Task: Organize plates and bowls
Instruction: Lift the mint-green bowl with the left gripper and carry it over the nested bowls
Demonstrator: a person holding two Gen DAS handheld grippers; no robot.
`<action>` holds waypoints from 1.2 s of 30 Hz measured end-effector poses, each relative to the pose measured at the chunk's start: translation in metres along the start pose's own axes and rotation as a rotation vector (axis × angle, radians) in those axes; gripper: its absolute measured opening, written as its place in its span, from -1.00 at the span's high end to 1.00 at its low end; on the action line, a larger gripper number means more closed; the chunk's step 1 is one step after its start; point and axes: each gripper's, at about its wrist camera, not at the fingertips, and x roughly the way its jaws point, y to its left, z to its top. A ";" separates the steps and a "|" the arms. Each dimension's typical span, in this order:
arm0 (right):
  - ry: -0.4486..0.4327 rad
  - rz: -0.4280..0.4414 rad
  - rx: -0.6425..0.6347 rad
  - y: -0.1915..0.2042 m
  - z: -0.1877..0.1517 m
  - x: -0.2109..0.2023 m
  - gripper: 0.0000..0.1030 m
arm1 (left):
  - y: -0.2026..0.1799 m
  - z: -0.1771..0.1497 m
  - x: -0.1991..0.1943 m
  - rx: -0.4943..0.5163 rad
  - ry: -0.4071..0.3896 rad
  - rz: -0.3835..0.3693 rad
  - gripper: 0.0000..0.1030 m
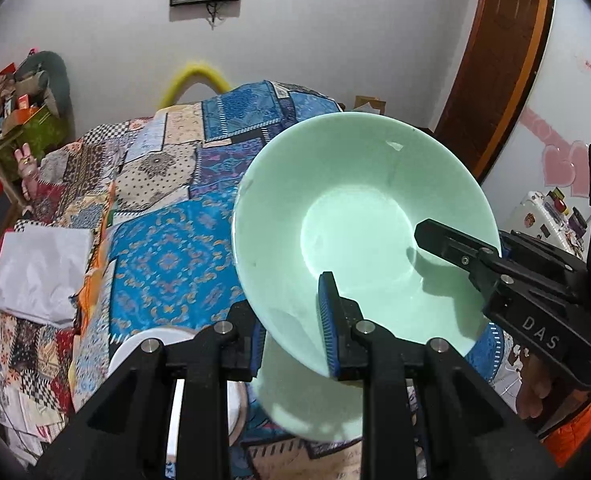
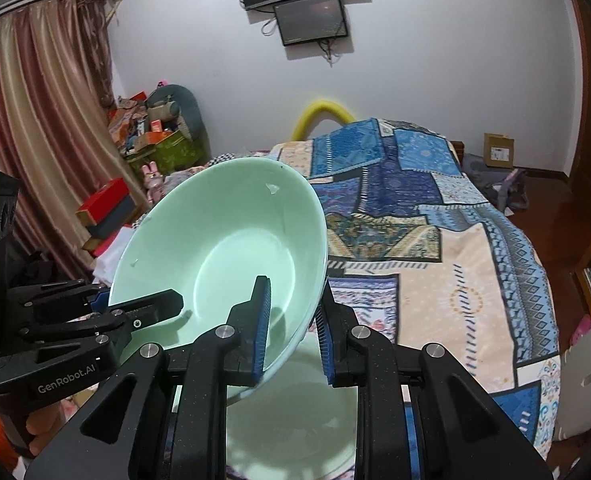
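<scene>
Bowl [image 1: 359, 220] pinched at its rim by both grippers, left [image 1: 295, 332] at 6 o'clock, right [image 2: 291, 332] likewise; should be lowered level, probably onto second bowl [image 2: 291, 416].

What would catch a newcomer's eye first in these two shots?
The mint-green bowl, tilted and held up mid-frame, with the left gripper and right gripper each clamped on its rim. Behind it, the patchwork bedspread fills the room; a second green dish lies just below.

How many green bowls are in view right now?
2. One green bowl is lifted and tilted, pinched at its rim by both the left gripper and right gripper. A second green bowl lies underneath; more may be hidden.
</scene>
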 end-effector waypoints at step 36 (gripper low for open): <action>0.109 0.227 -0.079 0.126 -0.039 0.066 0.59 | 0.140 -0.090 -0.044 -0.181 0.034 0.172 0.54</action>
